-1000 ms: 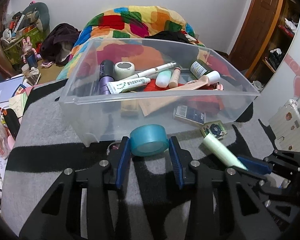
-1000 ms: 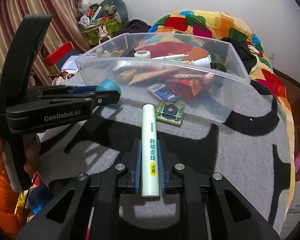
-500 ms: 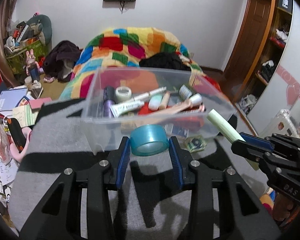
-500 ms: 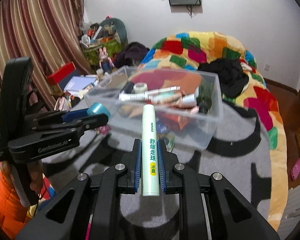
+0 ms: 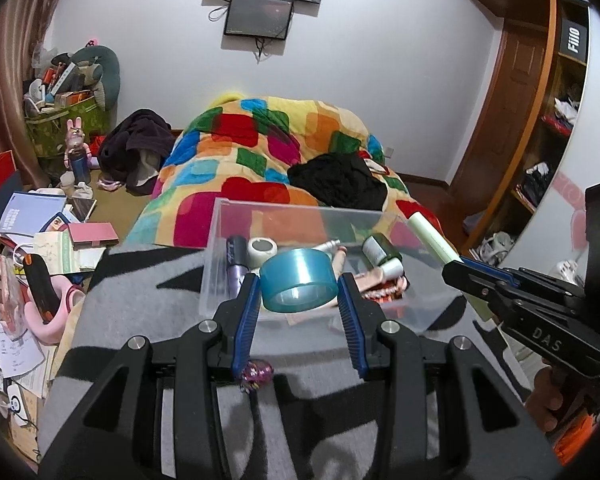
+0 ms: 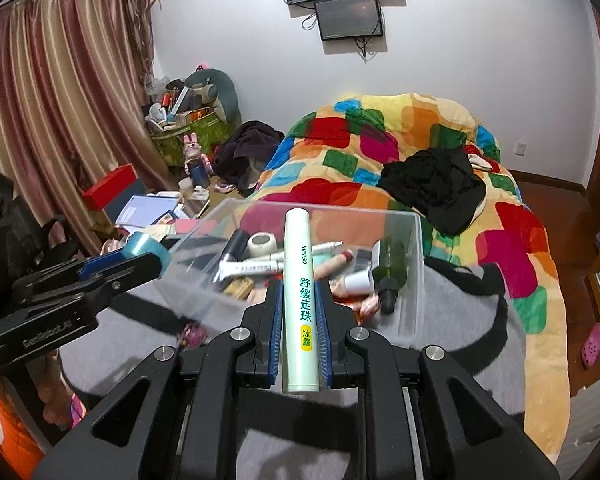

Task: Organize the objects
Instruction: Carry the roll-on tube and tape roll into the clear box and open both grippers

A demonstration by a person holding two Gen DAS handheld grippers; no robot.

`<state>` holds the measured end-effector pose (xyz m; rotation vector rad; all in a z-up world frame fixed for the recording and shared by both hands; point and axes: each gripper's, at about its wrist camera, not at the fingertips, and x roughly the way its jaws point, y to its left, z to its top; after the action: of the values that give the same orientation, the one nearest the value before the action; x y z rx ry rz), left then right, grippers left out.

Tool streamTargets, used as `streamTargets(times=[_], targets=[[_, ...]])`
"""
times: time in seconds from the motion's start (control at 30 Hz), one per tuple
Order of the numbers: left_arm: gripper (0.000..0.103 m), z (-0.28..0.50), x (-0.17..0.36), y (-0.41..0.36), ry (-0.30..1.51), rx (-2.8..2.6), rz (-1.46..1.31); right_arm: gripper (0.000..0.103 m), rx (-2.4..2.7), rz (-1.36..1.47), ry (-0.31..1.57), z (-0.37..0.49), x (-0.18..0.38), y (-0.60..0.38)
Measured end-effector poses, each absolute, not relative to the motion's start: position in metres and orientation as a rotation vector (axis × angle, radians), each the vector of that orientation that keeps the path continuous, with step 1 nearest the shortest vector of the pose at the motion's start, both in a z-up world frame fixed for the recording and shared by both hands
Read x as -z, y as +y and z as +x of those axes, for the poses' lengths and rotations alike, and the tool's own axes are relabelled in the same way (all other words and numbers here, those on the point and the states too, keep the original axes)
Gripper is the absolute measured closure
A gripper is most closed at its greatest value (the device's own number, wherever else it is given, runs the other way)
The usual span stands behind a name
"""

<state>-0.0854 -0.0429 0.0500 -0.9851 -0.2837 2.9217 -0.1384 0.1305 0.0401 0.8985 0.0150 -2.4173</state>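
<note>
My left gripper (image 5: 299, 300) is shut on a blue tape roll (image 5: 299, 280) and holds it raised just before the near wall of a clear plastic bin (image 5: 216, 264). My right gripper (image 6: 299, 312) is shut on a pale green MINISO tube (image 6: 299, 280), raised over the bin's near edge (image 6: 204, 300). The bin holds several tubes, a white tape roll (image 5: 262, 246) and a dark green bottle (image 6: 389, 264). The right gripper with the tube (image 5: 432, 240) also shows in the left wrist view; the left gripper with the tape (image 6: 146, 246) shows in the right wrist view.
The bin sits on a grey and black blanket (image 5: 140, 280) on a bed with a multicoloured quilt (image 5: 268, 140). A small pink item (image 5: 256, 374) lies on the blanket under my left gripper. Books and clutter (image 5: 40, 220) cover the floor at left.
Both grippers have risen from the blanket with their objects; the bin now lies lower and farther in both views. The tube and tape stay gripped.
</note>
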Motion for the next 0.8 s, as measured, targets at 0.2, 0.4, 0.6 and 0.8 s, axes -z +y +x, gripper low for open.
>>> streamTargets(times=[0.2, 0.4, 0.6, 0.8], targets=[[0.064, -0.103, -0.044, -0.050, -0.299, -2.931, -1.018, 0.089, 2.410, 0.935, -0.006, -0.160, -0.035, 0.122], [0.064, -0.127, -0.027, -0.057, -0.327, -2.903, -1.113, 0.089, 2.390, 1.013, 0.012, -0.181, -0.017, 0.108], [0.064, -0.141, -0.014, -0.060, -0.354, -2.868, -1.169, 0.089, 2.363, 1.083, 0.014, -0.198, 0.001, 0.097], [0.064, -0.143, -0.008, -0.056, -0.333, -2.839, -1.195, 0.089, 2.340, 1.104, 0.066, -0.197, 0.011, 0.083]])
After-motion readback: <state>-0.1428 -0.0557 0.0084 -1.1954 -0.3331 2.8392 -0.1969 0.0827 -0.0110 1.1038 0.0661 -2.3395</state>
